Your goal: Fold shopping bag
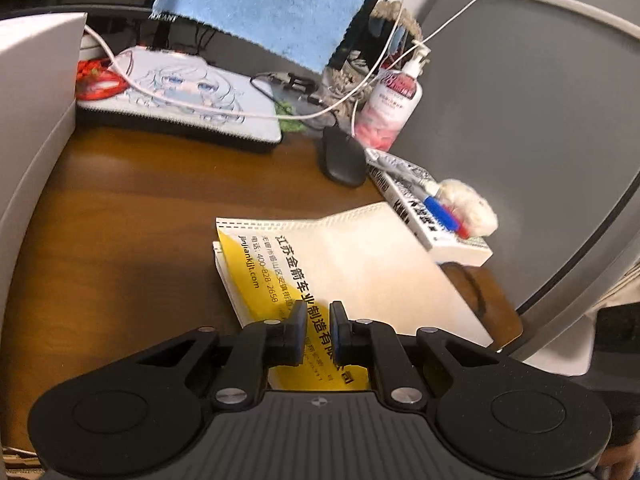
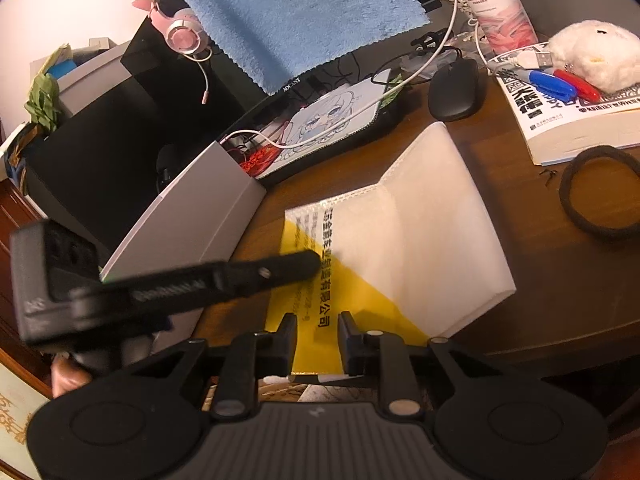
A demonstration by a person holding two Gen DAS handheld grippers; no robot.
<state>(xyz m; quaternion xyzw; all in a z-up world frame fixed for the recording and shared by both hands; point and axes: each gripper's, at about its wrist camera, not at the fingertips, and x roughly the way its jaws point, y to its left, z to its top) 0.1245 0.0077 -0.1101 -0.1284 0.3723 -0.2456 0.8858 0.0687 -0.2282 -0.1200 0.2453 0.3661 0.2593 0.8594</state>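
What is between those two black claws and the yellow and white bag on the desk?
Nothing visible. The left gripper and the right gripper both hang right over the folded shopping bag, each with a gap between its fingers. The mouse and book lie off to the side.

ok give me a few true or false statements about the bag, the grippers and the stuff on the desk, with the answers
1. The shopping bag lies on the wooden desk, white with a yellow printed part. True.
2. A black computer mouse sits beyond the bag. True.
3. The book is bare. False: a blue marker, a red one and a white plush toy lie on it.
4. The cloth hanging over the monitor is red. False: it is blue.
5. The right gripper has its fingers spread apart, over the bag's yellow end. True.
6. The left gripper hangs over the mouse. False: it is over the bag's yellow part.
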